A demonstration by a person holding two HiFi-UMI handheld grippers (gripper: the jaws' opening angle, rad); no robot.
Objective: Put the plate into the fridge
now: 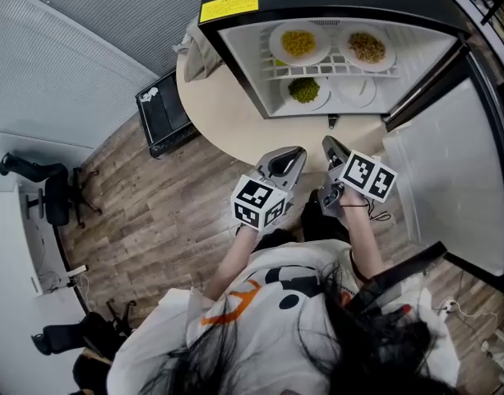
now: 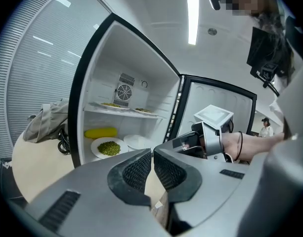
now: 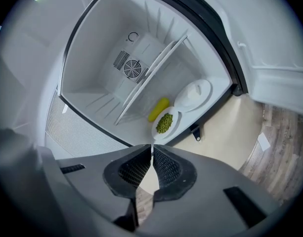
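The small fridge (image 1: 235, 52) stands open on a round table (image 1: 223, 113). Its wire shelf (image 1: 272, 66) carries a plate of yellow food (image 1: 298, 43) and a plate of brown food (image 1: 367, 47). On the fridge floor lie a plate of green food (image 1: 304, 90) and an empty white plate (image 1: 354, 90). A yellow item (image 2: 100, 132) lies behind the green plate (image 2: 108, 147). Both grippers hang side by side in front of the table edge. My left gripper (image 1: 294, 153) is shut and empty. My right gripper (image 1: 329, 145) is shut and empty too, and points at the green plate (image 3: 164, 123).
The fridge door (image 1: 449, 179) swings out wide on the right, beside my right gripper. A grey bag (image 1: 198, 52) lies on the table left of the fridge. A black cart (image 1: 163, 113) and an office chair (image 1: 46, 192) stand on the wooden floor at the left.
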